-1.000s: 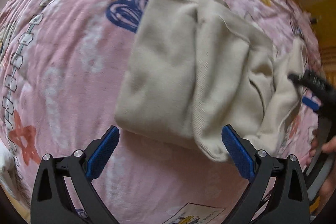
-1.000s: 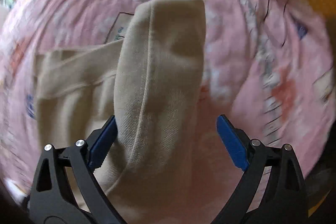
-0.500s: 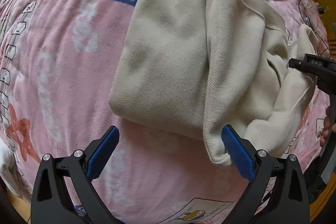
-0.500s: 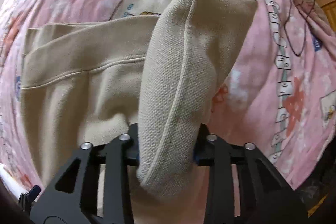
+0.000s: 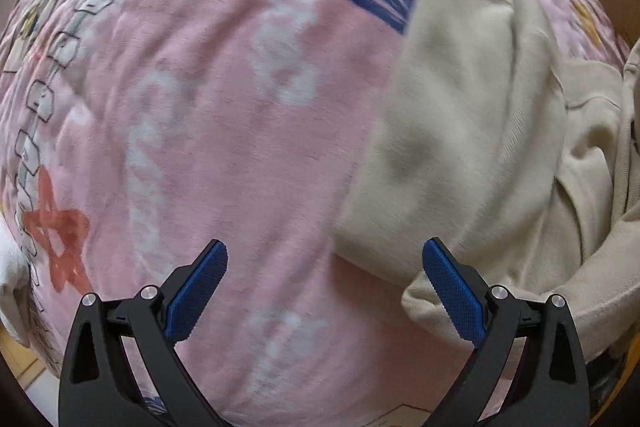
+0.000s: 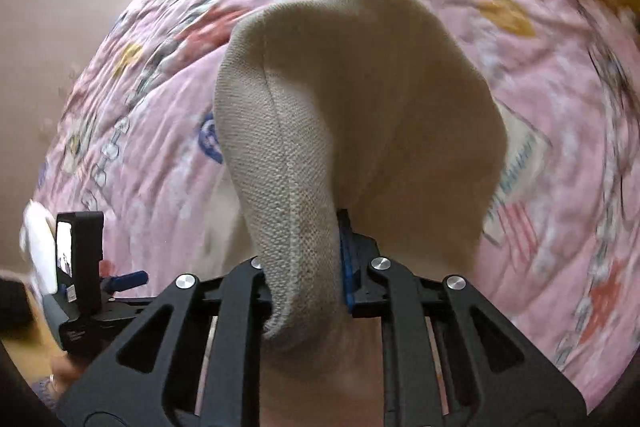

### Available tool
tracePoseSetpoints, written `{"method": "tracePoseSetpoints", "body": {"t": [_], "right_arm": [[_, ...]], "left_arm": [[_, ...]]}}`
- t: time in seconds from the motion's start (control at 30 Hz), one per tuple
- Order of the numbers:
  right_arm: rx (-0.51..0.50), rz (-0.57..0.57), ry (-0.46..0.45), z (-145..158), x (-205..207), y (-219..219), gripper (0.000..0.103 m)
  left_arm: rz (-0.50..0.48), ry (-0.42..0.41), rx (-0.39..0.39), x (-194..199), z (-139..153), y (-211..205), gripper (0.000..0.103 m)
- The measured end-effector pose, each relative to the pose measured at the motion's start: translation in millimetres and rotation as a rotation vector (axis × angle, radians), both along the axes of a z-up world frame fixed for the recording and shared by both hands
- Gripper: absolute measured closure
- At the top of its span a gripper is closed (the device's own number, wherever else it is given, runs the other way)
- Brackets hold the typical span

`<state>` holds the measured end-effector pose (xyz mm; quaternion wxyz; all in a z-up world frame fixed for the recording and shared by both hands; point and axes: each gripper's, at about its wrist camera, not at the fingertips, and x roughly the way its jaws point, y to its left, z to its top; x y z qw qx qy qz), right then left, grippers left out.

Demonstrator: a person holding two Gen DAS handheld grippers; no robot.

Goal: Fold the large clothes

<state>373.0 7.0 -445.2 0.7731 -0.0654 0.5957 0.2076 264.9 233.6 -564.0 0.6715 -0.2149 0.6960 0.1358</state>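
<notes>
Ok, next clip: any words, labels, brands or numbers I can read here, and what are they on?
No text can be read in either view.
Blue lettering on a printed panel of the pink patterned bedsheet: too blurred to read.
Small white label on the black device at the left edge of the right wrist view: too small to read.
Beige knitted garment: no label or print visible.

The beige garment (image 6: 360, 115) hides the right tool's (image 6: 306, 263) blue pads and blurred bedspread (image 6: 560, 115) behind
</notes>
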Motion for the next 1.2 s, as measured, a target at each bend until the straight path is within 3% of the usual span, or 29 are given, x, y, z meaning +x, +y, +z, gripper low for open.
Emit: {"method": "tracePoseSetpoints", "body": {"t": [0.1, 0.2, 0.27, 0.33, 0.4, 0.47, 0.5, 0.6, 0.73, 0.93, 1.1, 1.13, 1.2], "right_arm": [[0.002, -0.017, 0.054, -25, 15, 15, 0.088], [-0.091, -0.072, 0.085, -47, 29, 13, 0.088], [-0.148, -0.078, 0.111, -60, 35, 11, 0.088], [-0.146, -0.1, 0.144, -64, 37, 11, 0.083], [-0.099, -0.154, 0.184, -68, 39, 10, 0.066], [-0.023, -0.185, 0.23, -75, 44, 8, 0.015], [-0.011, -0.206, 0.236, -76, 43, 8, 0.011], [-0.072, -0.239, 0.24, -87, 47, 5, 0.01], [-0.184, -0.185, 0.213, -89, 38, 7, 0.01], [-0.304, -0.147, 0.197, -98, 29, 24, 0.006], [-0.484, -0.137, 0.158, -125, 28, 35, 0.006], [-0.506, -0.116, 0.132, -128, 27, 36, 0.007], [-0.503, -0.116, 0.099, -126, 24, 27, 0.019]], "left_arm": [[-0.006, -0.019, -0.007, 4, -1, 7, 0.008], [-0.087, -0.111, -0.039, 16, 7, 3, 0.008], [-0.121, -0.121, -0.033, 20, 11, -1, 0.008], [-0.11, -0.128, -0.078, 21, 12, -4, 0.008], [-0.085, -0.123, -0.131, 15, 9, -7, 0.008], [-0.075, -0.112, -0.177, 7, 5, -17, 0.008], [-0.079, -0.107, -0.195, 2, 3, -24, 0.008], [-0.119, -0.112, -0.186, -11, 1, -50, 0.008], [-0.153, -0.053, -0.049, -13, -19, -77, 0.008], [-0.128, -0.029, 0.015, -13, -34, -92, 0.007], [-0.129, -0.036, 0.031, -22, -32, -109, 0.007], [-0.129, -0.035, 0.027, -23, -32, -110, 0.007], [-0.131, -0.034, 0.017, -21, -31, -109, 0.007]]}}
